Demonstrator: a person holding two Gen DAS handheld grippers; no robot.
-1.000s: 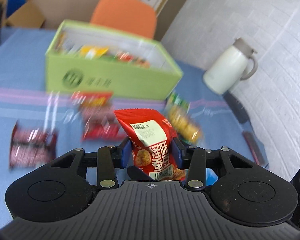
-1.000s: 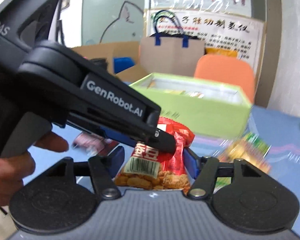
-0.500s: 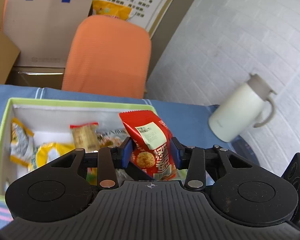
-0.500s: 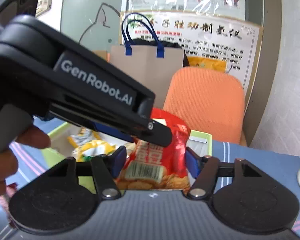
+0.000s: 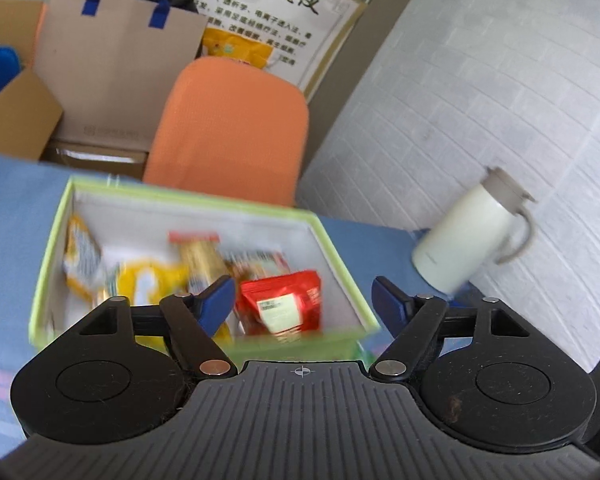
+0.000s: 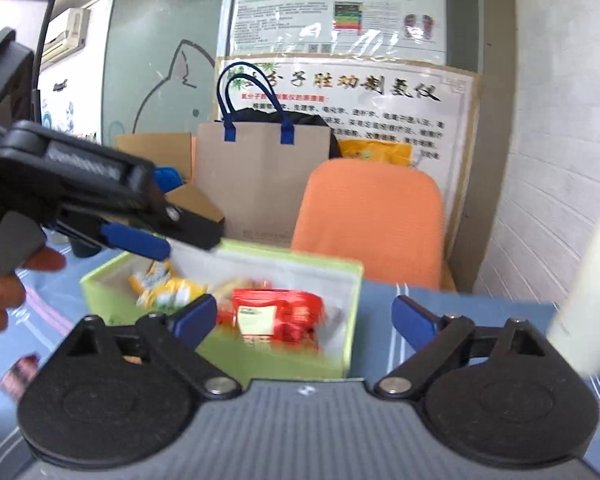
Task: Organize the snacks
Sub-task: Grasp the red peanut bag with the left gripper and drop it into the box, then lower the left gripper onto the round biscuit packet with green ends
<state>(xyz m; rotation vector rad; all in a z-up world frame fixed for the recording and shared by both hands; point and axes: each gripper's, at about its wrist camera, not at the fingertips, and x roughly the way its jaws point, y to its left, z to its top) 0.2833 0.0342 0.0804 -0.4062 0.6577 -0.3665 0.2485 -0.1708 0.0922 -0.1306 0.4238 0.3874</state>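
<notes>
Above the green box (image 5: 340,240), which stands on the blue-clothed desk (image 5: 16,216), both of your claws hang spread and spreading wider, the left claw (image 5: 304,294) and the right claw (image 6: 304,318) alike with nothing between the blue pads; the red snack packets (image 5: 284,304) lie inside the box at its near right corner, blurred, among yellow packets (image 5: 148,276) further left; whether one red packet or two shows there cannot be told. Your chief risk, as judged from this arrangement, is the closeness of the two tools; in the right wrist view the left claw reaches across over the far left part of the box, so a careless withdrawal could knock one tool against the other or clip the box rim and shove the box along the cloth. A second risk lies with the packets themselves; the red ones sit high against the near wall and could slide out if the box is jolted. A third is the white jug (image 5: 472,236) standing well to the right of the box near the wall; a wide sweep of your right hand could tip it. A dark red packet (image 6: 18,372) at the left edge of the right wrist view waits on the desk.
</notes>
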